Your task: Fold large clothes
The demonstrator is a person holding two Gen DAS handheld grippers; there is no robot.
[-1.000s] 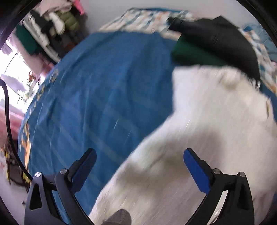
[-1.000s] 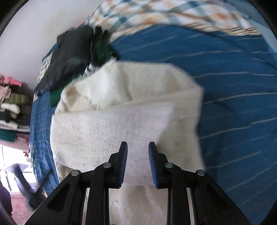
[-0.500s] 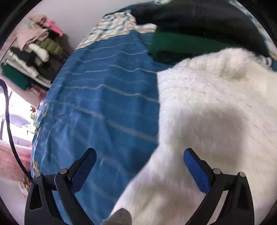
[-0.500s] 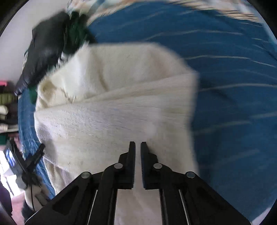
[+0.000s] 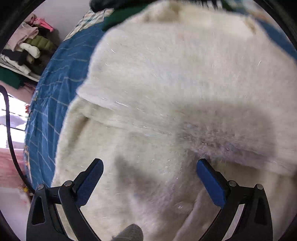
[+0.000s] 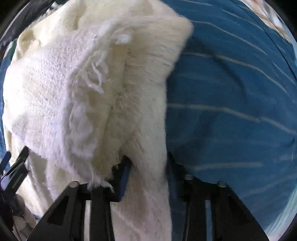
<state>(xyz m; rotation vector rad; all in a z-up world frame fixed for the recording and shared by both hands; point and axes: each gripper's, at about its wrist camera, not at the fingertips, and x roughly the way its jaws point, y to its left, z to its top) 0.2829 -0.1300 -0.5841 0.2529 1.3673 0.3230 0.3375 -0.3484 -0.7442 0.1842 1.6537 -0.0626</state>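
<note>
A: Under the left gripper (image 5: pixel 149 176), what lies there?

B: The cream fleece garment (image 5: pixel 176 89). It fills nearly the whole left wrist view, spread beneath and ahead of the claw. The two blue-padded fingers (image 5: pixel 211 182) stand wide apart with nothing between them but the fleece surface below; whether they touch it I cannot tell.

A: Any fold showing?

B: Yes, a folded edge runs across the fleece just ahead of the fingertips, one layer lying over another.

A: And to the left of that claw?

B: The blue striped bedspread (image 5: pixel 50 96), and beyond it a stack of folded clothes (image 5: pixel 27 50) against the wall. Past the far edge of the fleece, a dark green cloth (image 5: pixel 118 17) peeks out.

A: The right gripper (image 6: pixel 146 170)?

B: It has fleece in it. A thick bunch of the cream fleece garment (image 6: pixel 83 89) passes between its fingers, covering most of them, so the jaws are clamped on cloth. The garment rises ahead and to the left of that claw, its woven backing turned outward there.

A: Right of it?

B: Bare blue striped bedspread (image 6: pixel 232 92). The left gripper's tip (image 6: pixel 16 165) shows at the far left edge.
</note>
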